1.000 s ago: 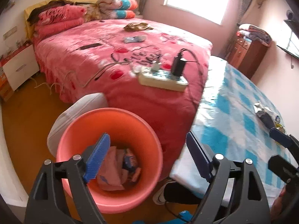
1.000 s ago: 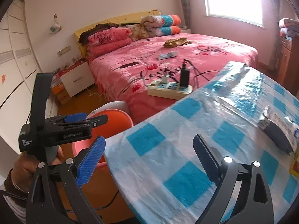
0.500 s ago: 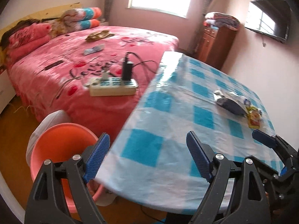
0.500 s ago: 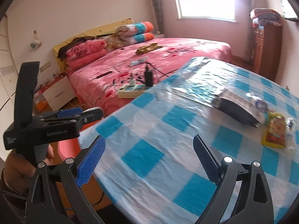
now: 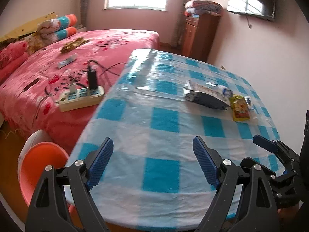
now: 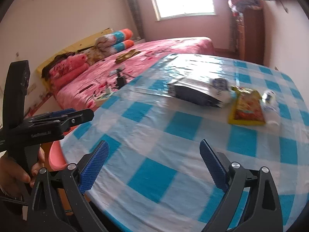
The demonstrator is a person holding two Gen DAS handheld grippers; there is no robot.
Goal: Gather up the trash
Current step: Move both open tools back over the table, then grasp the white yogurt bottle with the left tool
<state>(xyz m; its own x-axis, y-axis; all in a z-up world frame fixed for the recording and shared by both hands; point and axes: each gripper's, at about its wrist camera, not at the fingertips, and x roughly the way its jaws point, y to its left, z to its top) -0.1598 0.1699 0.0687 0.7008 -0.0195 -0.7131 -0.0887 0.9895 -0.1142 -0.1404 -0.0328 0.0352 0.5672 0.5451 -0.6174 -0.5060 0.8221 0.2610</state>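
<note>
1. Left gripper (image 5: 152,162) and right gripper (image 6: 154,166) hover over the near edge of the checked table (image 5: 164,150); jaws apart, nothing between them.
2. Orange bin (image 5: 38,166) sits low beside the table.
3. Farther on lie a dark packet (image 6: 195,94), a yellow wrapper (image 6: 247,110) and, seemingly, clear plastic (image 6: 270,98); blurred.

The orange bin (image 5: 41,166) is half hidden behind the bench (image 5: 160,141) edge and the left hand-held gripper (image 5: 152,162). Print on the yellow packet (image 6: 247,109) is too blurred to read. The small wrapper (image 6: 269,96) beside it cannot be identified.
</note>
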